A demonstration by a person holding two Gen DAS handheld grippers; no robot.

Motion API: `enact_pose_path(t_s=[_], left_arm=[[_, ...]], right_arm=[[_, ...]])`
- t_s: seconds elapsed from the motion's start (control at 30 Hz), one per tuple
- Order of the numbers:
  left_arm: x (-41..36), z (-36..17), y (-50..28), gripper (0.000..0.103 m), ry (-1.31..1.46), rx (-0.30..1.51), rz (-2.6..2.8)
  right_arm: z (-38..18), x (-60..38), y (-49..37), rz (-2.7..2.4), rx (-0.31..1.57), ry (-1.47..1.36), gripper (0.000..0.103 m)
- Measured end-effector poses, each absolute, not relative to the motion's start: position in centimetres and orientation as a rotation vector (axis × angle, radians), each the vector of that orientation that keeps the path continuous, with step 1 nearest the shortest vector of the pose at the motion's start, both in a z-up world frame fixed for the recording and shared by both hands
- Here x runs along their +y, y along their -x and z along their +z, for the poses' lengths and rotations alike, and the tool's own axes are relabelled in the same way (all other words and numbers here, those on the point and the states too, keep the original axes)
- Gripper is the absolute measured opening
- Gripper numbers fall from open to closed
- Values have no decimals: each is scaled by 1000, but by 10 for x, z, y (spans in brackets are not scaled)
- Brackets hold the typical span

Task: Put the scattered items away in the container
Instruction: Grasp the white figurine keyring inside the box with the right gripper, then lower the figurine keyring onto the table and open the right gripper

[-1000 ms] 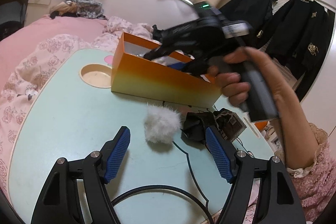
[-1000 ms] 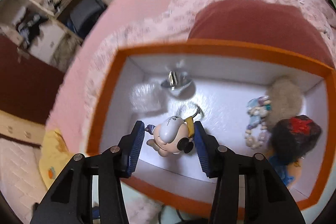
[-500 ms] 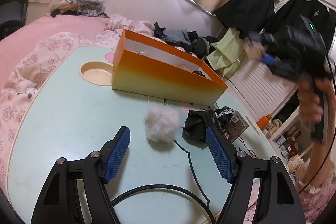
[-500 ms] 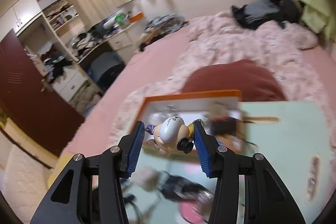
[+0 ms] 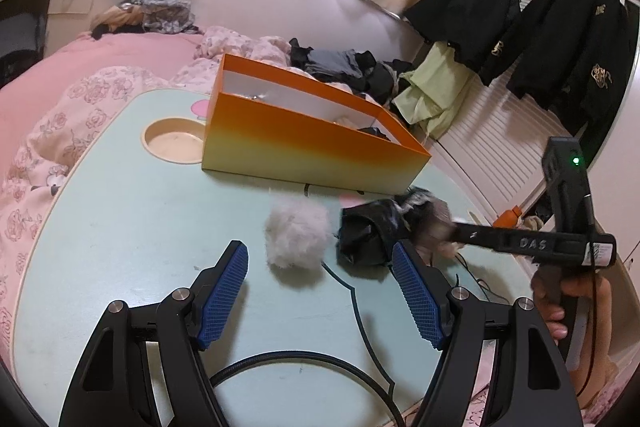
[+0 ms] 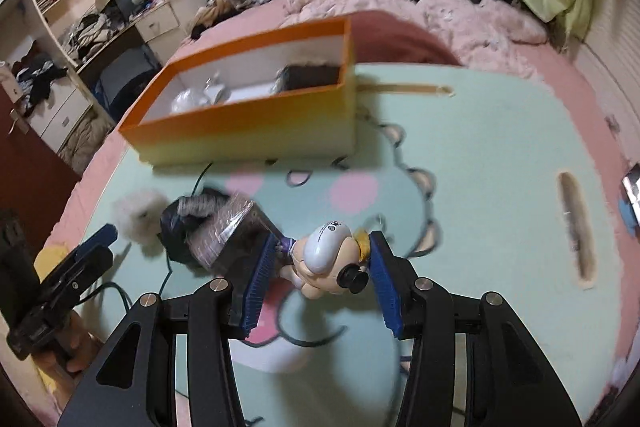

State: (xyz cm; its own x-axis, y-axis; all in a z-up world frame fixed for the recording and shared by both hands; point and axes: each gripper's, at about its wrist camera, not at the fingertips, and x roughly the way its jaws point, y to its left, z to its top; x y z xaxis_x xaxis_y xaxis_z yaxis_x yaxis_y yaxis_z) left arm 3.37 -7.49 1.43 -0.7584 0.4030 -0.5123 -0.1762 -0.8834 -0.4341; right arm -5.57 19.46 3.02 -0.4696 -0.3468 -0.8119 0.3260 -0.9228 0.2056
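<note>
Orange box [image 5: 304, 147] sits open on a pale green table [image 5: 140, 227], toward its far side, with a few small things inside. Nearer on the tabletop lie a white fluffy ball [image 5: 296, 239] and, just beside it, a black crumpled bundle [image 5: 364, 235]. A small cartoon figurine [image 6: 324, 263] with a white cap is clamped between the blue pads of the right gripper [image 6: 322, 279], held over the table near the black bundle. The left gripper [image 5: 320, 297] has its fingers spread wide apart and holds nothing, pointing toward the fluffy ball. A pink bed [image 5: 80, 67] with scattered clothes lies beyond the table.
</note>
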Motion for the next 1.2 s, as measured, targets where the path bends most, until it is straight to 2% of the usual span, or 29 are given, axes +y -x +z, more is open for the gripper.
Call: enact_pose_path(t_s=[0.27,0.5,0.63,0.8,0.87,0.97,1.17,1.2], left_arm=[[-77,15,-33,74,883,-543,2629],[-80,40,-20,74,979,-526,2628],[-77,77,7,74,1062,-358,2721],[-63,106,85,60,1304,-180,2671],[-55,108,118,56,1405,-100,2660],[-46,101,151,56,1496,26,2673],[-40,76,175,56,1634,156,2682],[-38,72,176,56,1649,179,2673]], right_arm=[[35,185,45,-2443,-4,-1241,49],[31,201,17,-2425,-175,-1142,49],[29,197,5,-2411,-233,-1067,49],[31,191,3,-2390,-236,-1032,49],[33,191,0,-2401,-233,-1019,49],[30,194,4,-2410,-224,-1042,49],[22,201,18,-2459,-242,-1107,49],[22,204,18,-2465,-269,-1098,52]])
